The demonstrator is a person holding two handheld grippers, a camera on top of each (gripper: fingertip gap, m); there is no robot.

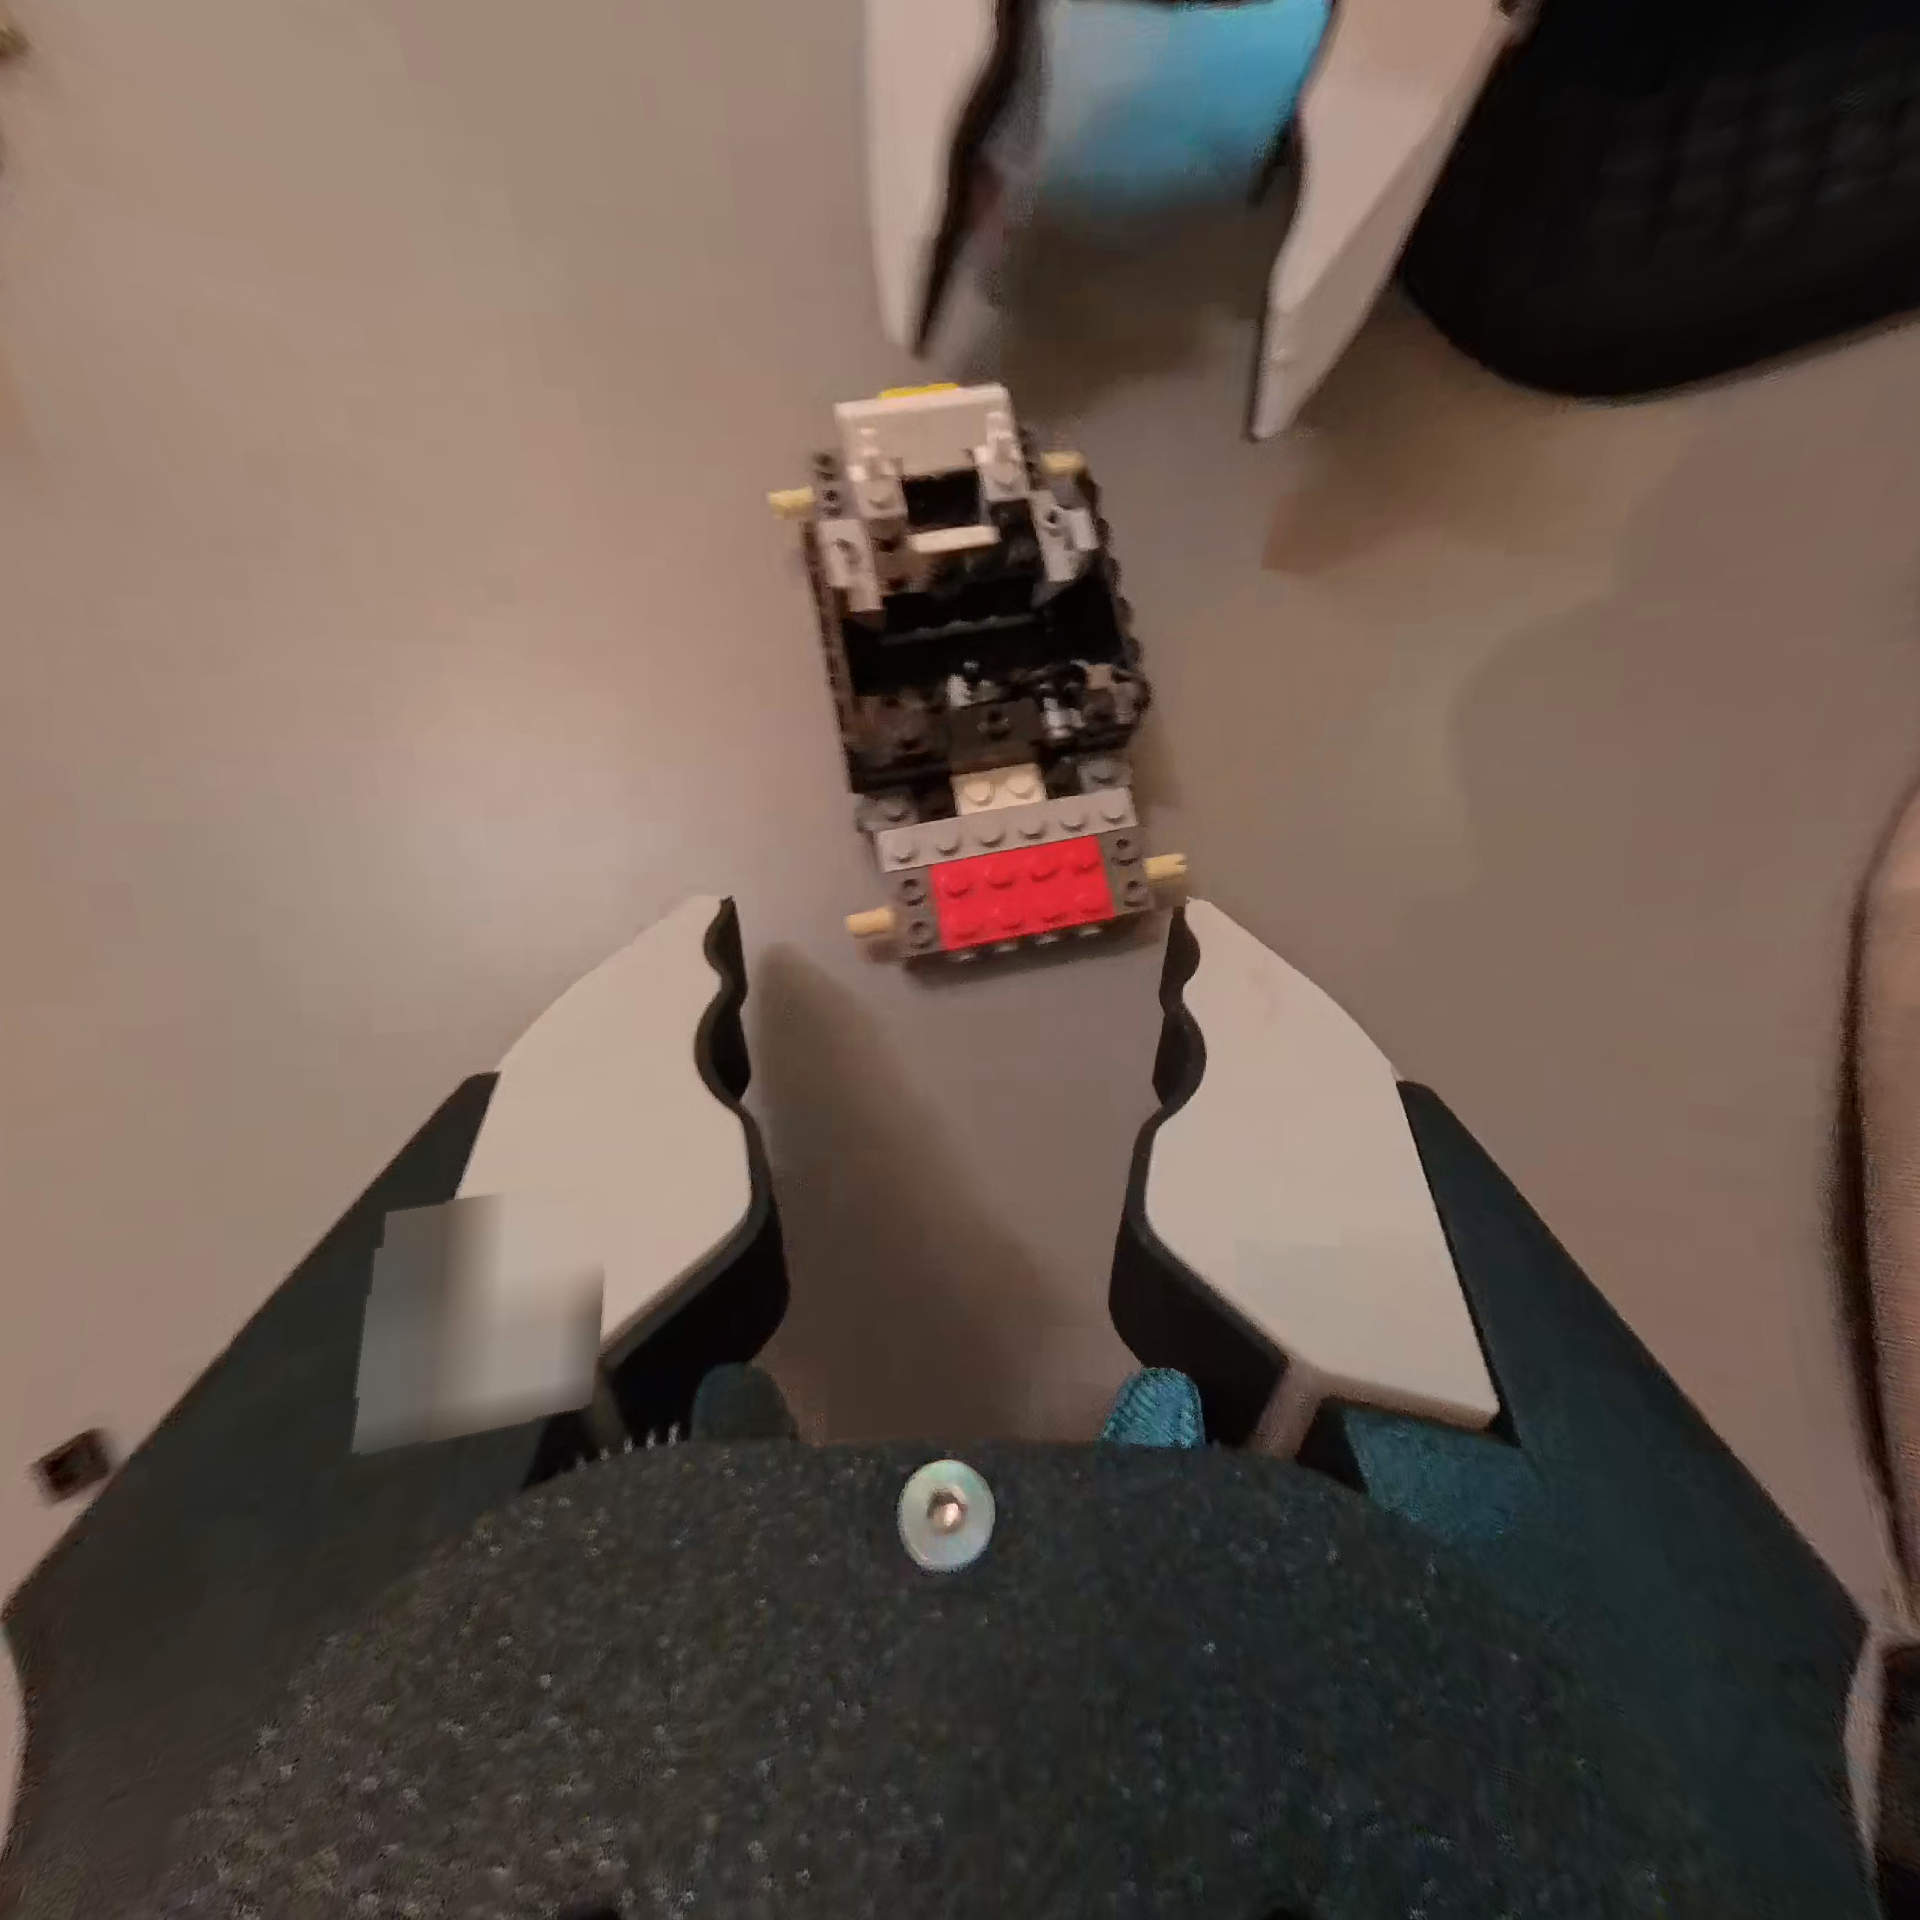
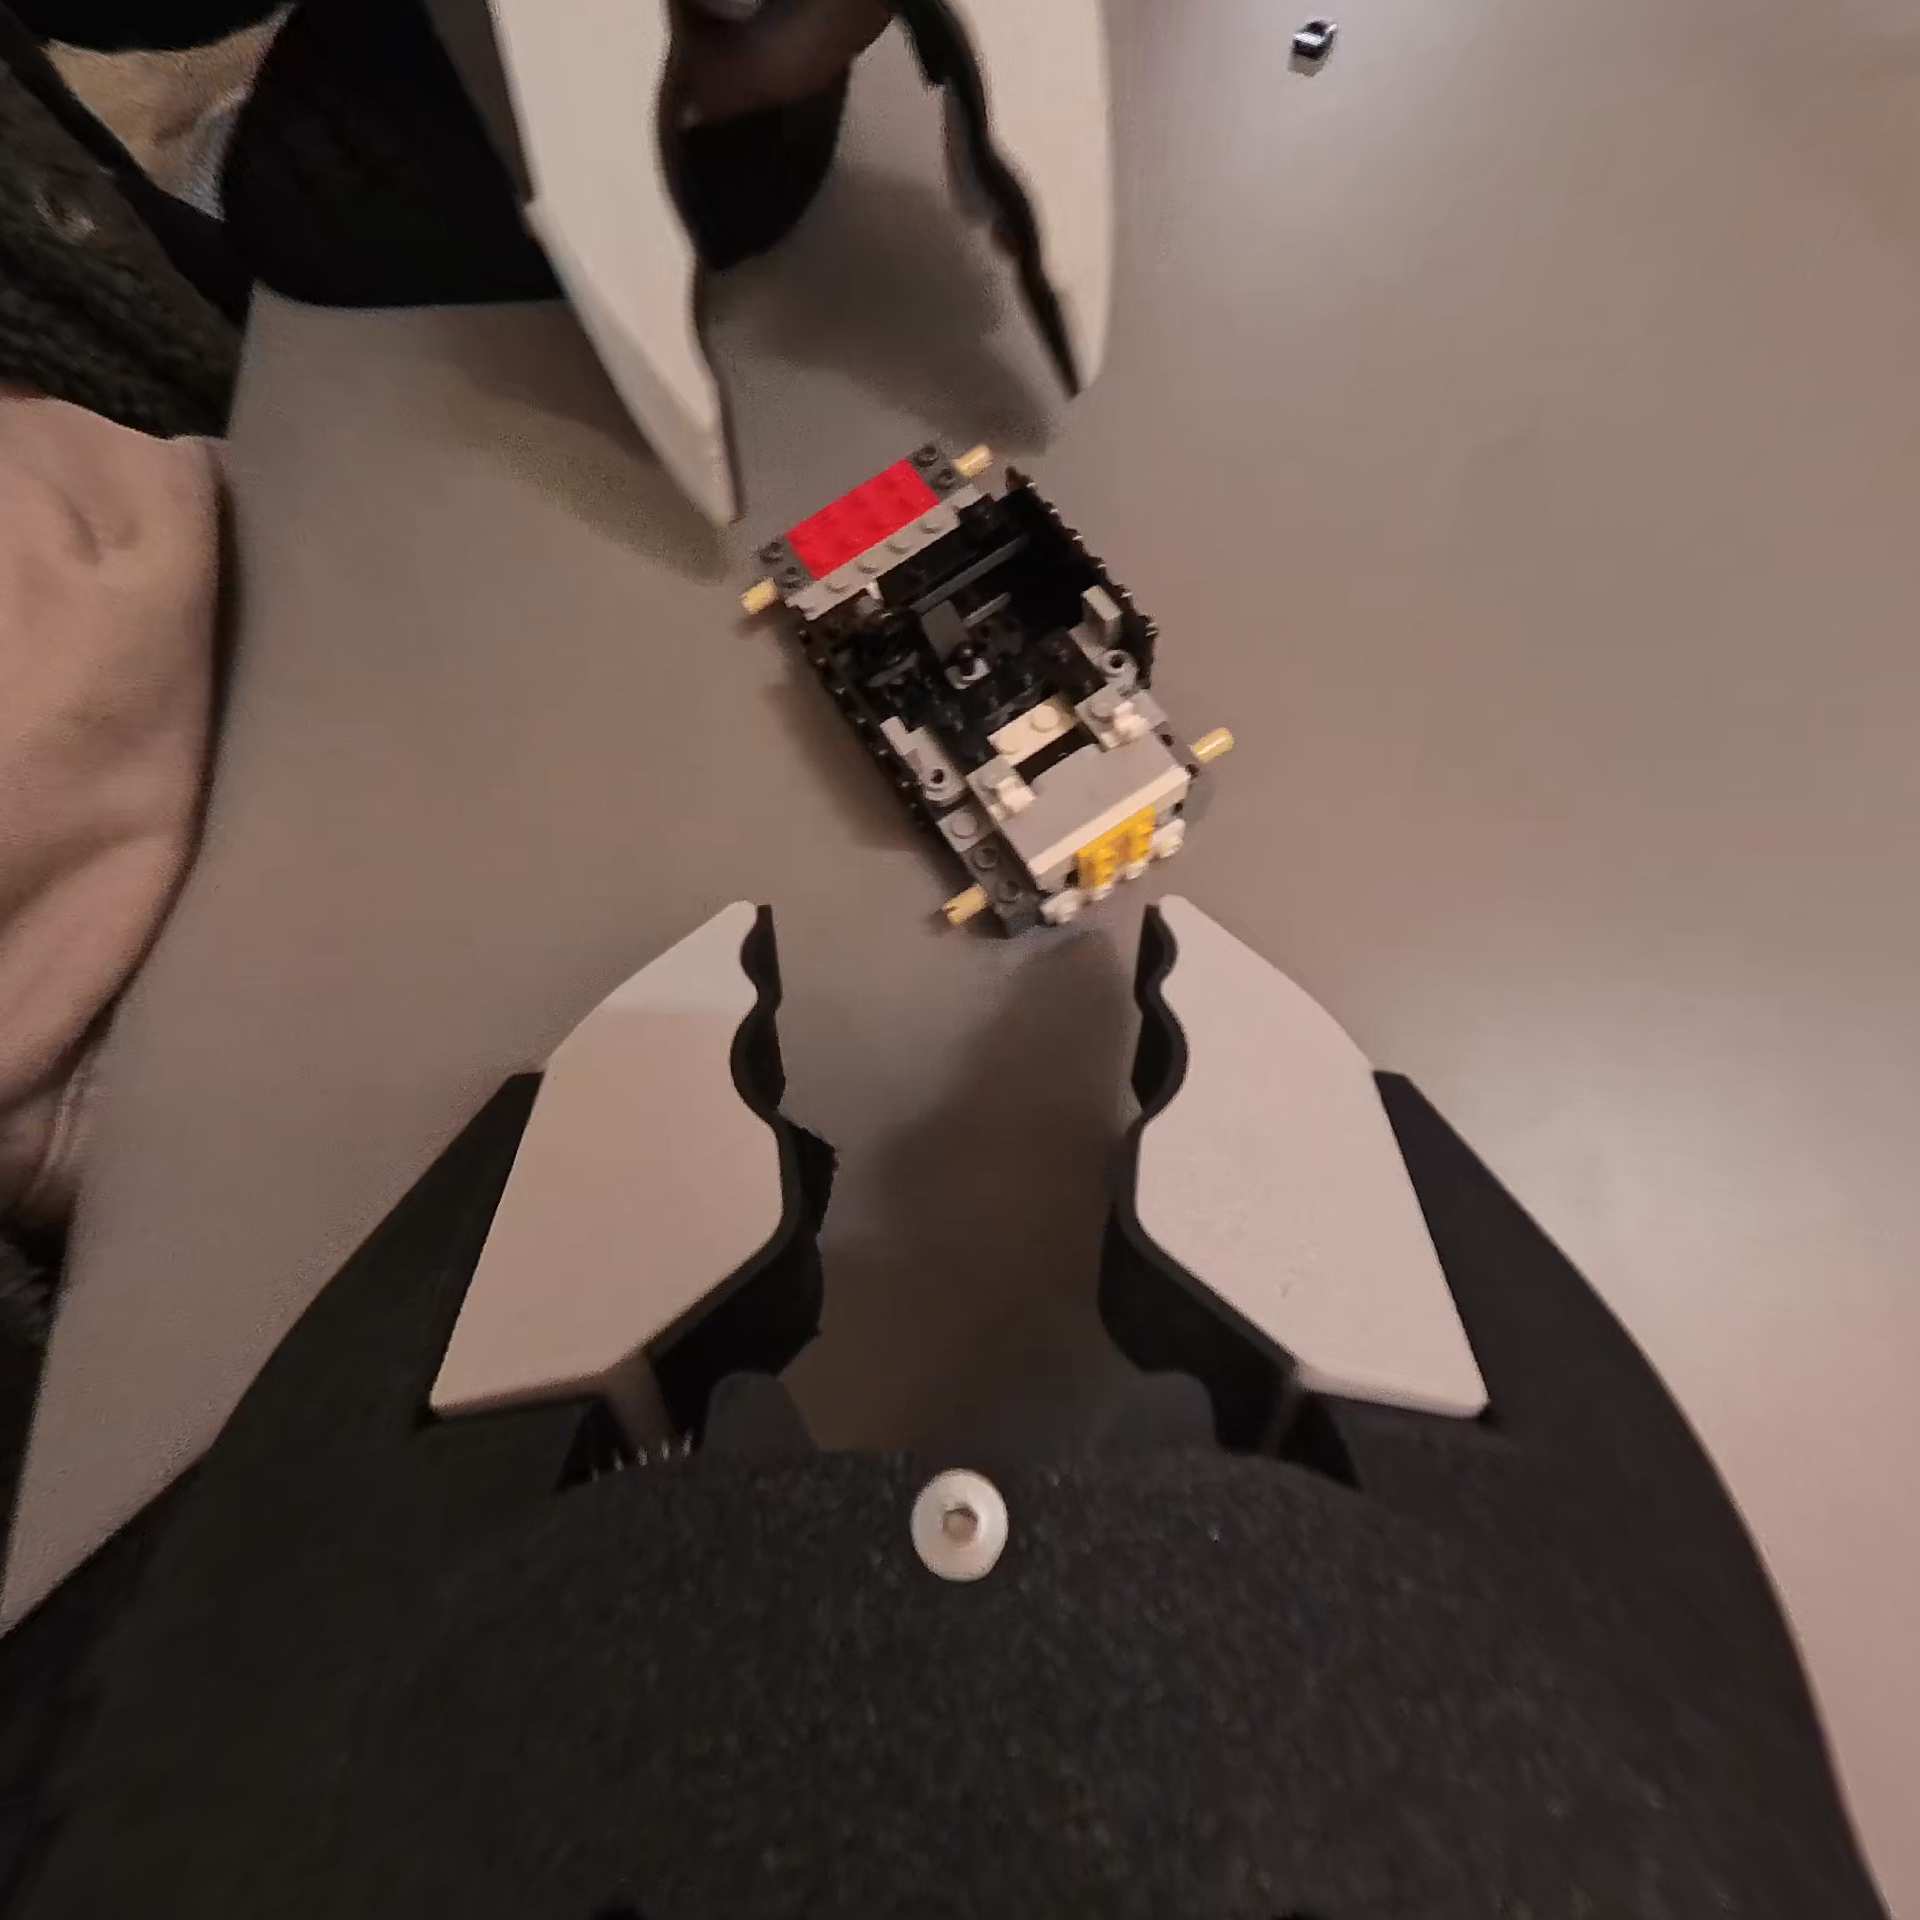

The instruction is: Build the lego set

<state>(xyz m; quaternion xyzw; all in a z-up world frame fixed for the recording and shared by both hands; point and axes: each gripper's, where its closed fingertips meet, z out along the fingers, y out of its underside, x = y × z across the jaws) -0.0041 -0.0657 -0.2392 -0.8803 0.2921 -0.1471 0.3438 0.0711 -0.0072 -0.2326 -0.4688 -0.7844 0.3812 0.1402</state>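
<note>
A half-built lego car [image 1: 977, 675] lies flat on the grey table, black in the middle with a red plate [image 1: 1016, 894] at one end and a grey and yellow block at the other. My left gripper [image 1: 956, 920] is open and empty, its tips just short of the red end. In the right wrist view the car [image 2: 977, 696] lies slanted, yellow end [image 2: 1117, 857] nearest. My right gripper [image 2: 951, 914] is open and empty just short of that end. Each gripper shows across the car in the other's view, the right one [image 1: 1091, 384] and the left one [image 2: 899, 447].
A small dark loose piece [image 1: 71, 1463] lies on the table to the left of my left gripper; it also shows far off in the right wrist view [image 2: 1314, 42]. A person's dark sleeve [image 1: 1683, 208] and light clothing [image 2: 94, 779] edge the table. The gap from one gripper's tips to the other's is roughly 11 cm.
</note>
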